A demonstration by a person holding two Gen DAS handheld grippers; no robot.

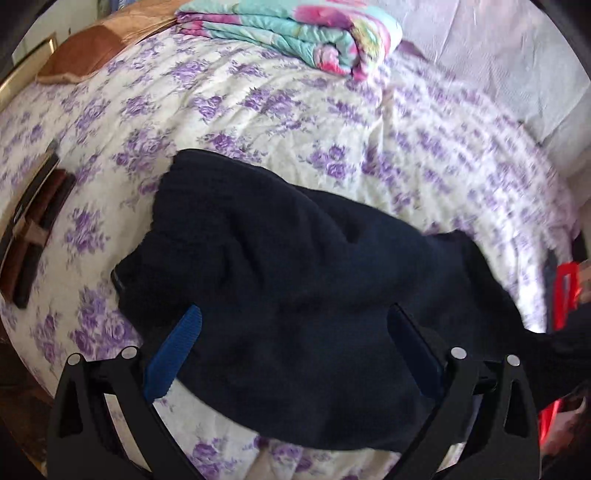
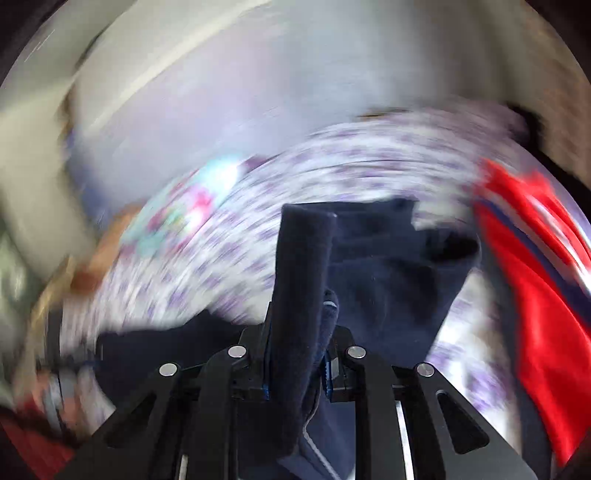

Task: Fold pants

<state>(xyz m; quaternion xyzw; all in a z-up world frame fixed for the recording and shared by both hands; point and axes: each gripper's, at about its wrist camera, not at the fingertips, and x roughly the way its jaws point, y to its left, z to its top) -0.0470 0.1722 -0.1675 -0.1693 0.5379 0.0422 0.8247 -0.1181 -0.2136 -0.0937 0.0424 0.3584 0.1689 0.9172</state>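
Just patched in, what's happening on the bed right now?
A person is folding dark navy pants on a bed with a purple-flowered sheet. The right hand-held gripper is shut on a bunched fold of the fabric; its view is heavily blurred. The left hand-held gripper is open above the pants, fingers either side of the fabric, gripping nothing. A folded floral blanket lies at the far end, and a red garment lies beside the pants.

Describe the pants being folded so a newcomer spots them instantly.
On the purple-flowered bedspread, look near its front edge, below the folded turquoise-and-pink quilt. The pants are the rumpled navy heap there, the only plain dark fabric.
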